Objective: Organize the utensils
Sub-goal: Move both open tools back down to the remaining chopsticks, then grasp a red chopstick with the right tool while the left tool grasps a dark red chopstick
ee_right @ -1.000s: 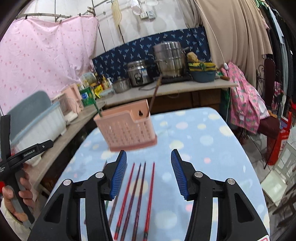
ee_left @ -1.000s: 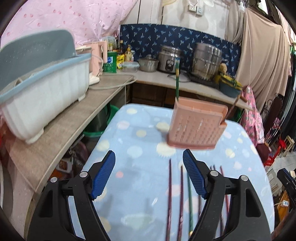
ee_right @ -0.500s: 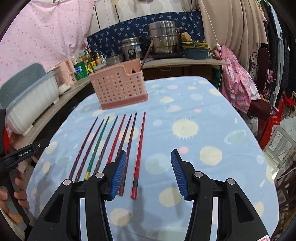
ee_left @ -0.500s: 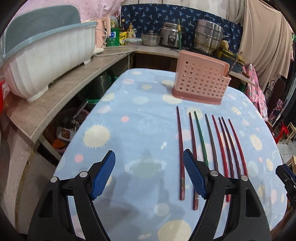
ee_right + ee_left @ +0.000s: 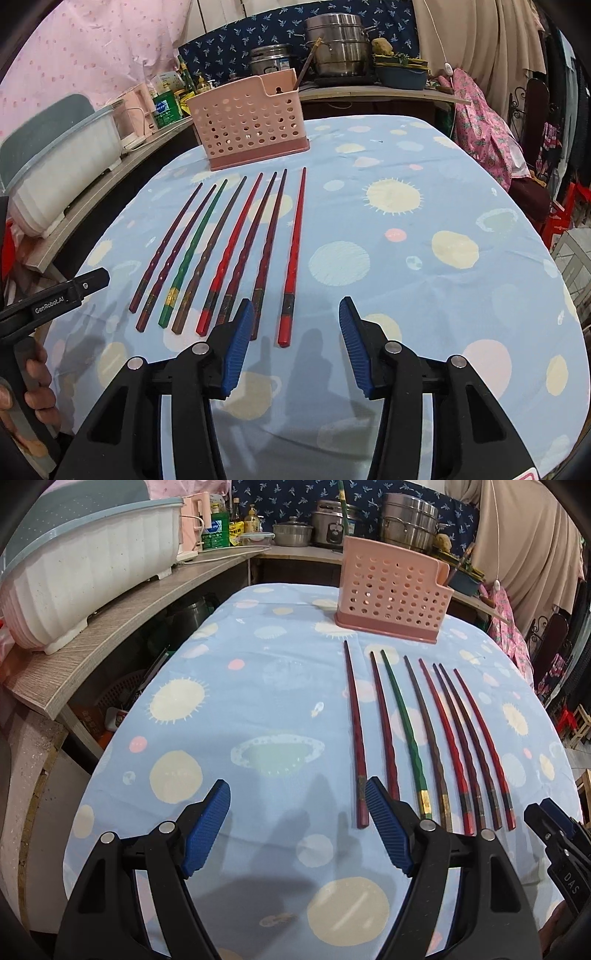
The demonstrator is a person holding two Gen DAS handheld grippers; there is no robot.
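Right gripper (image 5: pixel 293 343) empty, narrowing, red chopstick (image 5: pixel 293 254) just ahead

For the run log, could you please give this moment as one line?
left gripper open, empty | right gripper open, closing | chopsticks on table | holder behind

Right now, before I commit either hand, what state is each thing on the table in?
Left gripper: open, empty, above the cloth.
Right gripper: open, empty, jaws have just been closing a little.
Chopsticks: eight, lying flat side by side on the tablecloth, none picked up.
Green chopstick: third from the left of the row, flat.
Pink holder: upright behind the row, a dark stick poking out.
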